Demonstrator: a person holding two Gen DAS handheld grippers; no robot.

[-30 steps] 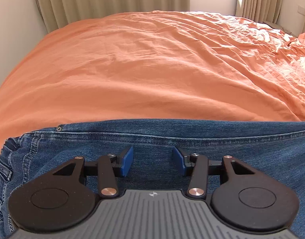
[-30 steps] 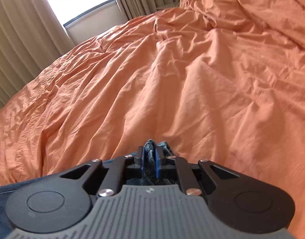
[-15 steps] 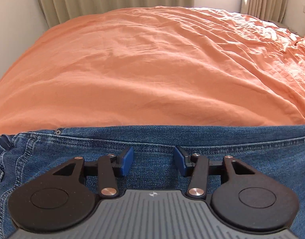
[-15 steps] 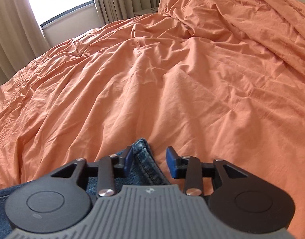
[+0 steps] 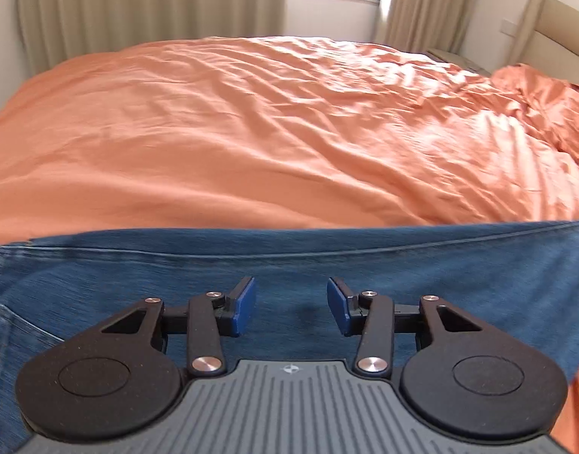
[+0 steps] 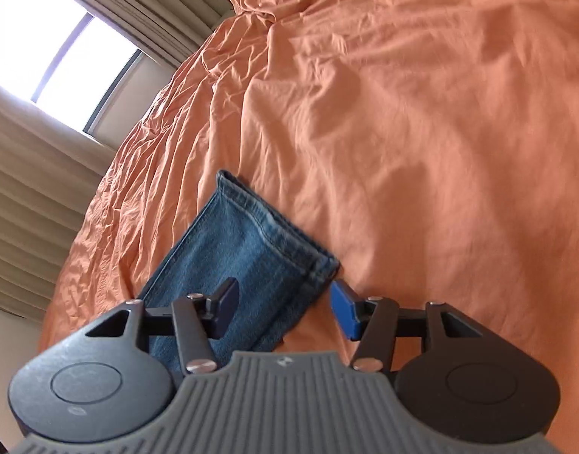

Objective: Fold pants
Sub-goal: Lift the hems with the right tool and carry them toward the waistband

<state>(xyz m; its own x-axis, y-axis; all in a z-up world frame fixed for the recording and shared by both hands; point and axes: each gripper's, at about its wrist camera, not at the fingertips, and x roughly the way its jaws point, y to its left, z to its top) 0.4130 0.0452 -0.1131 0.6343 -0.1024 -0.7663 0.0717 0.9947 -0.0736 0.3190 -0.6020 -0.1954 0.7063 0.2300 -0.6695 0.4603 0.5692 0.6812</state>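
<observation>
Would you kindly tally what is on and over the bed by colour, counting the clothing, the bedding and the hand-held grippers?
Blue: 1, the jeans
Orange: 1, the bedspread
Black and grey: 2, the left hand-held gripper and the right hand-held gripper, neither gripping the jeans
Total: 4

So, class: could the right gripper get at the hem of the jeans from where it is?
Probably yes: the right gripper, its jaws opening and empty, hovers just before the hem lying flat on the sheet; nothing lies between.
</observation>
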